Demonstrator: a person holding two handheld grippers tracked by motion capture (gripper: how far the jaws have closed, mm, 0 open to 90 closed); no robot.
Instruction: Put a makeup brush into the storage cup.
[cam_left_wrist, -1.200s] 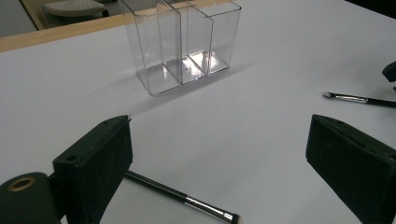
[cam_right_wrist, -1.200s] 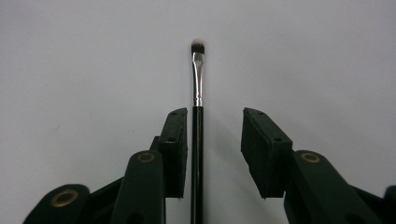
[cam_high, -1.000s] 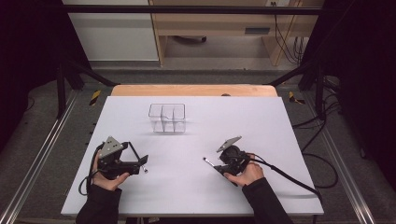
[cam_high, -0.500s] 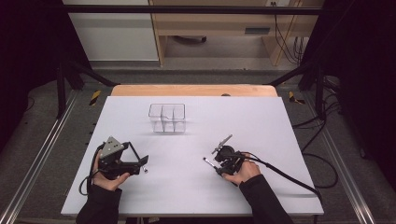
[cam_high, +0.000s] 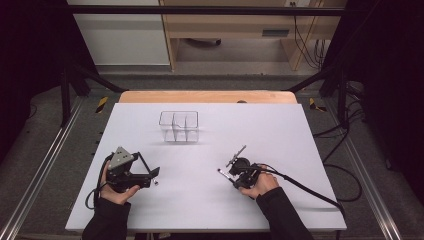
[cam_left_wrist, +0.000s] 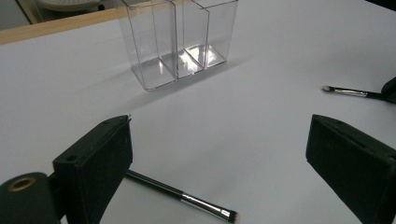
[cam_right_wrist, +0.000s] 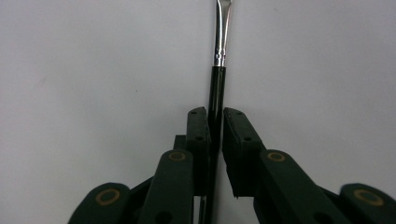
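Observation:
A clear three-compartment holder (cam_high: 179, 126) (cam_left_wrist: 177, 42) stands empty on the white table (cam_high: 260, 130). My right gripper (cam_high: 232, 174) (cam_right_wrist: 215, 114) lies low at the front right. Its jaws have just been closing and are shut on the black handle of a thin silver-ferruled brush (cam_right_wrist: 217, 79), whose tip (cam_high: 221, 172) points left. My left gripper (cam_high: 154, 175) (cam_left_wrist: 219, 126) rests at the front left with its jaws wide open. A second thin brush (cam_left_wrist: 187, 198) lies flat on the table, partly under the left jaw and untouched by the pads. The left gripper view also shows the first brush (cam_left_wrist: 348, 91).
The table's wooden back edge (cam_high: 207, 96) lies just behind the holder. A black cable (cam_high: 310, 190) trails from the right gripper across the front right corner. Metal frame rails (cam_high: 45, 165) run along both sides on the floor.
The right gripper has rolled onto its side and shifted slightly left, and its jaws have closed on the brush handle. The left gripper and the holder have not moved.

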